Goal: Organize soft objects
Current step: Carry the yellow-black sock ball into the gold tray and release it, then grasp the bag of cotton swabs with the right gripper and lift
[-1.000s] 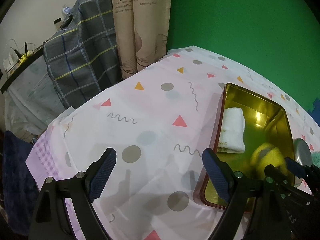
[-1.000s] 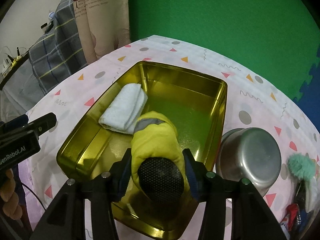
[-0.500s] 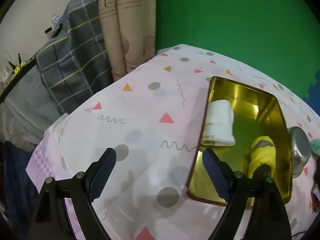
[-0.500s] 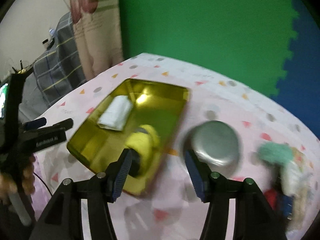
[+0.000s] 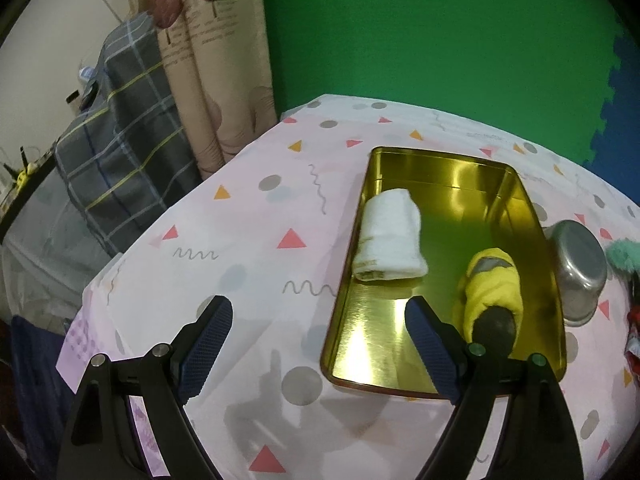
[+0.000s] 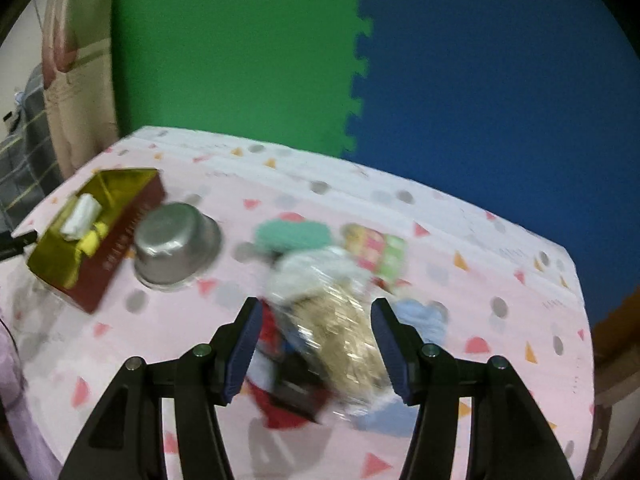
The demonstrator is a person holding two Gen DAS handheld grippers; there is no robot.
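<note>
A gold tin (image 5: 440, 156) holds a rolled white towel (image 5: 390, 236) and a yellow soft item with a dark end (image 5: 494, 284). My left gripper (image 5: 316, 344) is open over the tablecloth, its right finger at the tin's near left corner. In the blurred right wrist view, my right gripper (image 6: 316, 344) is open above a heap: a clear bag of tan stuff (image 6: 340, 320), a teal fluffy piece (image 6: 292, 234), a pink-green checked item (image 6: 376, 250), a light blue soft piece (image 6: 420, 316) and something red (image 6: 272, 328). Nothing is gripped. The tin (image 6: 120, 224) lies far left.
An upturned steel bowl (image 6: 174, 236) sits between the tin and the heap. The bowl (image 5: 578, 264) also shows at the right of the tin in the left wrist view. Green and blue foam mats back the table. A curtain and plaid cloth stand beyond the left edge.
My right gripper let go of the yellow item in the tin and swung right, past the bowl, to above the heap. The left gripper shifted slightly, so the tin shows more fully.
</note>
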